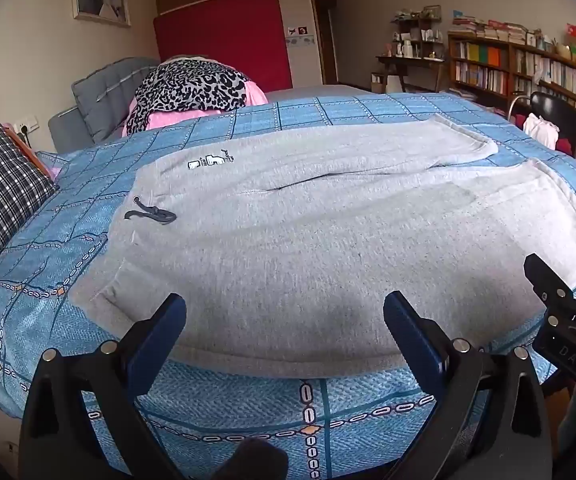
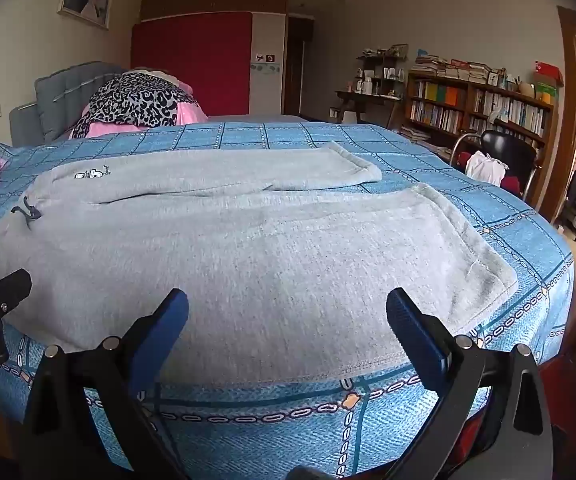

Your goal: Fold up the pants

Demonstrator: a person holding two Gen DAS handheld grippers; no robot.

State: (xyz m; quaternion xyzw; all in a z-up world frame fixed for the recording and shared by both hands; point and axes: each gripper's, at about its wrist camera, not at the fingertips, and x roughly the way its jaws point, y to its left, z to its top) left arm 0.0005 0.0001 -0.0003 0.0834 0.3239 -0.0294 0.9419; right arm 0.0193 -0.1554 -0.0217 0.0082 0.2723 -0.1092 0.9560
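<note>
Pants: we see the grey pants [image 1: 308, 240] spread flat on the bed [image 1: 247, 408], over its blue checked cover, unfolded so far as we can tell.
Long axis: it runs across our view, waistband and dark drawstring [image 1: 149, 213] at the left, the two leg hems at the right.
Legs: the far leg [image 2: 247, 168] and the near leg [image 2: 288, 260] lie side by side, parted by a narrow wedge of cover toward the hems.
Near edge: the outer seam of the near leg lies along our side of the bed, just ahead of both tools.
Left tool [image 1: 283, 320]: jaws spread wide, nothing between them, above the near edge toward the waist half.
Right tool [image 2: 288, 316]: jaws spread wide, empty, above the near edge toward the hem half.
Nearer hand: we judge the left closer to the waistband, the right closer to the near hem [image 2: 488, 276].
Coming move: we judge that each tool takes the near edge on its own side and carries it away from us onto the far leg.
Risk: a pinch may catch the cover with the cloth.
</note>
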